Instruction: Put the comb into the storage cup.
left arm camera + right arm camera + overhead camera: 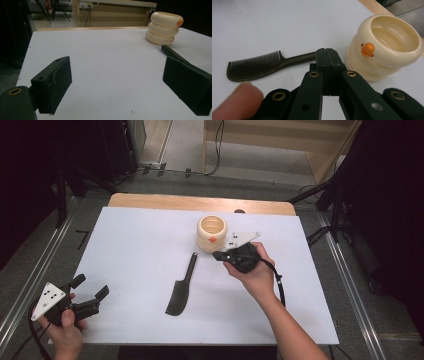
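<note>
Comb (179, 290), dark, lies flat mid-tabletop (135, 250), handle pointing toward the cream ribbed cup (212, 233) w/ an orange button, toothed end nearer the person. In the right gripper view the comb (262, 65) shows its handle end running right up to the tip of the right gripper (327, 53), whose jaws are pressed together w/ nothing visibly between them; whether the tip actually touches the handle can't be told. From the high view the right gripper (220, 255) sits just beside the cup, betw. cup and comb handle. Left gripper (92, 292) is well apart at the near left edge of the tabletop, jaws spread wide, empty, aimed across the sheet toward cup and comb. Judging by this: nothing lifted yet, comb not grasped, so pickup and any placing (prob. into the cup) are left. Obstacles: cup stands v. close to the handle end, so a grasp there risks bumping it; comb lies flat, little to get under. Rest of sheet is bare.
</note>
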Tool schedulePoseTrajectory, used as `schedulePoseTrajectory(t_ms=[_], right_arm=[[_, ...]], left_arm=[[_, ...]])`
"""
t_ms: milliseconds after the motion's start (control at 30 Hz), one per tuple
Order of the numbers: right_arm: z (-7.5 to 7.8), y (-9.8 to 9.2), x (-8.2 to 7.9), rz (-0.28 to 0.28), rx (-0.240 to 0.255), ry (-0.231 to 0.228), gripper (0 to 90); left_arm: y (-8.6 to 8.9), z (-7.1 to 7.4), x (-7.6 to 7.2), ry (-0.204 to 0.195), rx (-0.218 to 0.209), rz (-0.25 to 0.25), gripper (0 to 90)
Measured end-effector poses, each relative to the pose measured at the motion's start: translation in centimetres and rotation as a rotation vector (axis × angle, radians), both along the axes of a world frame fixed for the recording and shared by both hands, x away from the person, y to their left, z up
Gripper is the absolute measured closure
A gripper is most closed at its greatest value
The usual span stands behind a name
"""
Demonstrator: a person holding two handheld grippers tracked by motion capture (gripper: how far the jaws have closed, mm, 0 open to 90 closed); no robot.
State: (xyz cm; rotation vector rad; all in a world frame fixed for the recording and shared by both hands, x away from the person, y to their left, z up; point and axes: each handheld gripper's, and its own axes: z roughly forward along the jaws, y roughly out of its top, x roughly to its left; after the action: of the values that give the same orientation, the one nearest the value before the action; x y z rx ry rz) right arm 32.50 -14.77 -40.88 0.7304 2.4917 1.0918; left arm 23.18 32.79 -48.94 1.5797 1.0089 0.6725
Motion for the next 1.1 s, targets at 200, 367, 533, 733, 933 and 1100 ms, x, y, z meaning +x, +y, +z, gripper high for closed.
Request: schedulePoseTrajectory(t_ms=[200, 367, 533, 733, 933, 1100], right_arm=[[-0.8, 1.7, 1.7, 0.017, -0.054, 0.043, 88.2], [-1.1, 3.1, 2.7, 0.039, -0.094, 0.068, 88.2], [-1.4, 4.4, 3.7, 0.065, -0.141, 0.09, 88.2], [-1.6, 5.9, 4.9, 0.08, -0.213, 0.122, 88.3], [-2.2, 7.0, 5.9, 0.081, -0.257, 0.143, 88.3], [-2.9, 7.9, 6.5, 0.079, -0.286, 0.133, 88.3]], left_arm=[[0.1, 0.0, 0.0, 0.0, 0.0, 0.001, 8.6], [0.0, 0.0, 0.0, -0.002, 0.002, -0.002, 8.6], [0.0, 0.0, 0.0, -0.002, 0.003, -0.004, 8.6], [-0.1, 0.0, 0.0, -0.003, 0.007, -0.005, 8.6], [-0.1, 0.0, 0.0, -0.003, 0.016, -0.01, 8.6], [-0.1, 0.0, -0.1, -0.005, 0.016, -0.009, 8.6]])
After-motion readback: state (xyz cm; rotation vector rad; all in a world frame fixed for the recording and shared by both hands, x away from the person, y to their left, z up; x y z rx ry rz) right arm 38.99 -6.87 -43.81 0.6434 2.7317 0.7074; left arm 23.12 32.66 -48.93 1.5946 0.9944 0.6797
